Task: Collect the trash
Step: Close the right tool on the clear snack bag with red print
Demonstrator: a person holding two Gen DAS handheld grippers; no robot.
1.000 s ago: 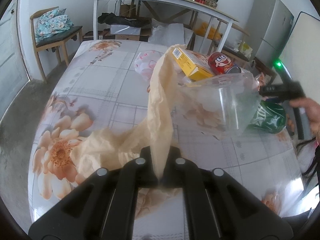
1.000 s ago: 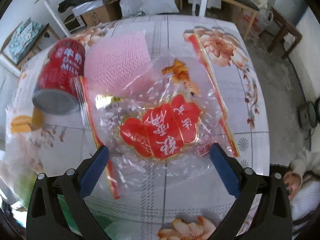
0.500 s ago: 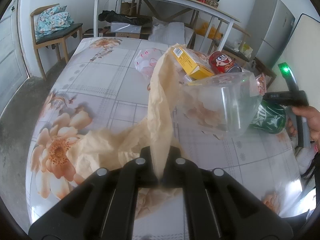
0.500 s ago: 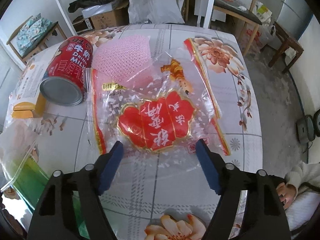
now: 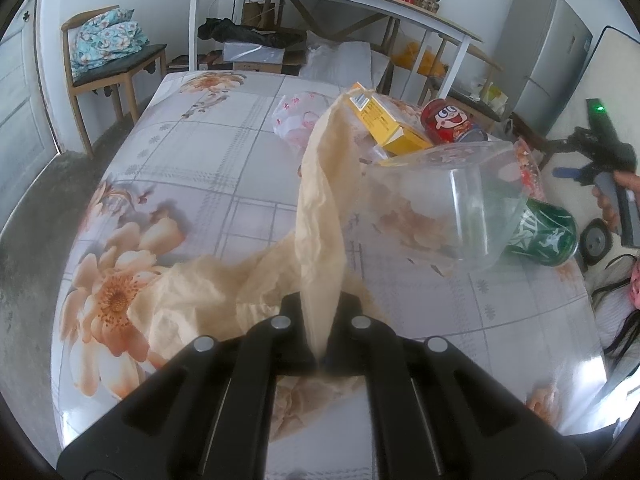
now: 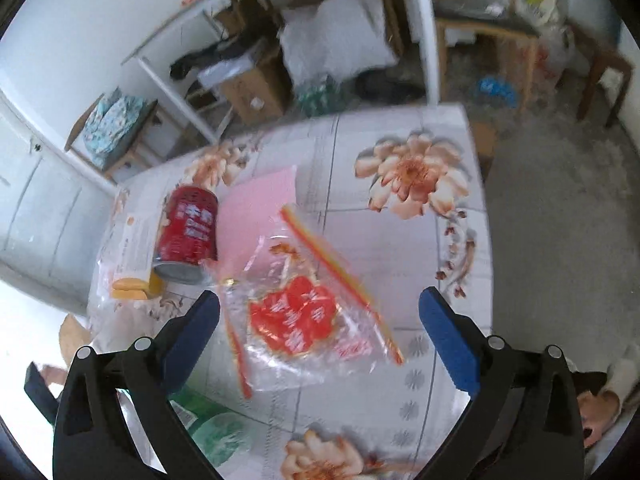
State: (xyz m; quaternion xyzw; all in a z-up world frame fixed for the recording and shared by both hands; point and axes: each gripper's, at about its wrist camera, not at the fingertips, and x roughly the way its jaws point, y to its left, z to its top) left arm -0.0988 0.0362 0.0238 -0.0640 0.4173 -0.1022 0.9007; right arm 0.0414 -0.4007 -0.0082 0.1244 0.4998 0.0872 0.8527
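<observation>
- Clear snack wrapper with red label [image 6: 304, 316] lay flat on the bench [image 6: 400, 240], long axis slanting from upper left to lower right in the right wrist view.
- It sat just ahead of and below your right hand-held gripper [image 6: 320, 320]; jaws had just been opening, spread wide to either side of it, nothing gripped.
- Red can [image 6: 190, 232] lay just left of it.
- Your left hand-held gripper [image 5: 320, 332] was clenched on the tan trash bag [image 5: 320, 220], farther from the wrapper.
</observation>
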